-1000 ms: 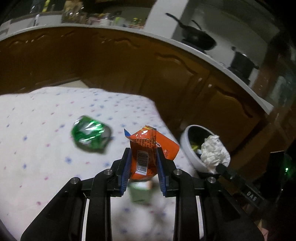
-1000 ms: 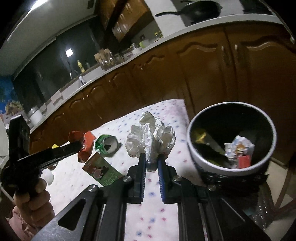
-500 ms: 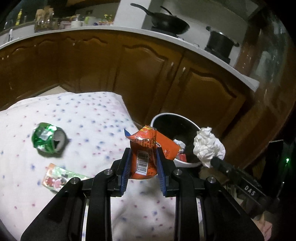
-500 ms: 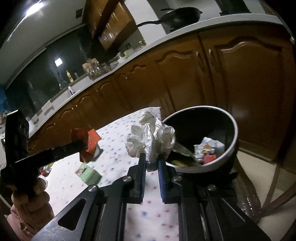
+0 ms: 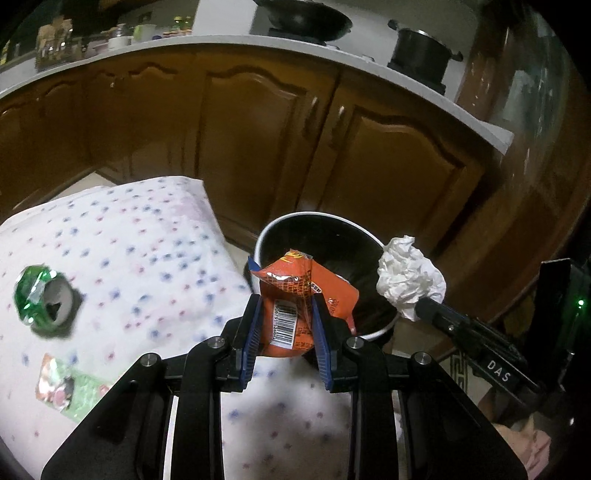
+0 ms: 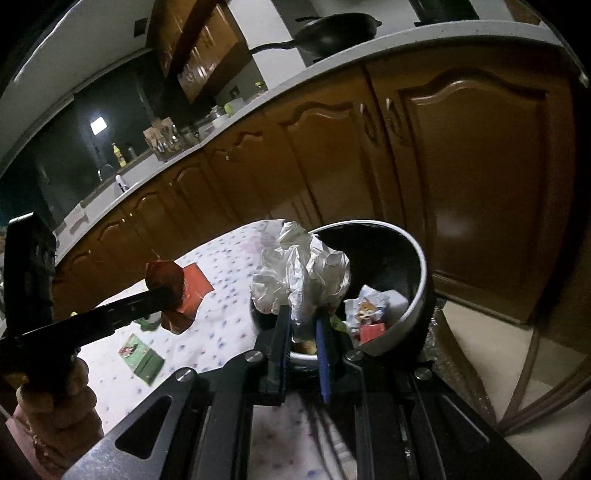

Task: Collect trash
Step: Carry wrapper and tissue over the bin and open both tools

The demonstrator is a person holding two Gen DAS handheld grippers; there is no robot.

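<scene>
My left gripper is shut on an orange snack wrapper with a barcode, held just before the near rim of a round black trash bin beside the table. My right gripper is shut on a crumpled white paper ball, held over the bin's near edge. The bin holds several pieces of trash. The paper ball also shows in the left wrist view, and the orange wrapper in the right wrist view.
A crushed green can and a flat green wrapper lie on the white dotted tablecloth. Brown kitchen cabinets stand behind, with a wok and pot on the counter.
Both grippers have moved toward the bin with their loads. The bin now appears larger and closer, and the green can has shifted to the left of the left wrist view.
</scene>
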